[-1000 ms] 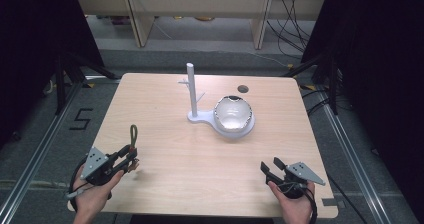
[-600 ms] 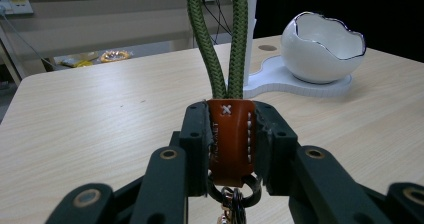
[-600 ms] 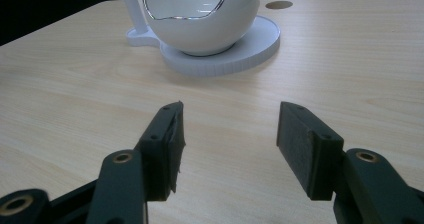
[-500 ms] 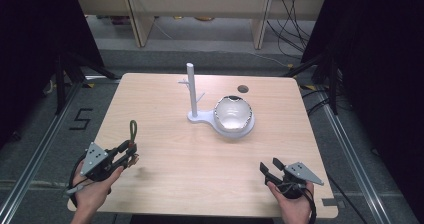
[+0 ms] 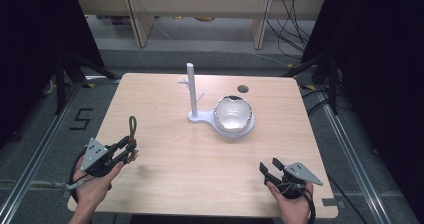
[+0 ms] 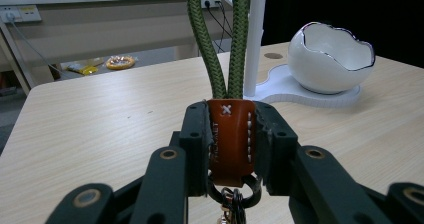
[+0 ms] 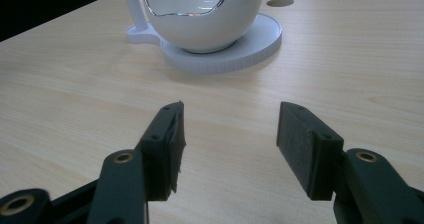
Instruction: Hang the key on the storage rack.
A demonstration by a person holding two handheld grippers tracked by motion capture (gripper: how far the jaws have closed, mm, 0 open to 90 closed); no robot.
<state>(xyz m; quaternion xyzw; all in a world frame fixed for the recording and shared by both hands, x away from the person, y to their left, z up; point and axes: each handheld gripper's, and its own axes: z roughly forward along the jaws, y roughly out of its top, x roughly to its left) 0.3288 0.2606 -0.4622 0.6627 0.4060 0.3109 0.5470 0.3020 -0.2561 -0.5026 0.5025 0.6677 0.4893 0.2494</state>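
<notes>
Brown leather tab with braided green cord loop sits pinched in the left gripper jaws, at 7 o'clock on the wooden worktop; right gripper jaws stand wide; glossy egg-shaped white bowl near centre.

Tongs clamp brown leather tab w/ green cord loop.

Black tongs, brass-rimmed screw holes, grey triangular plates, trailing black cables.
</notes>
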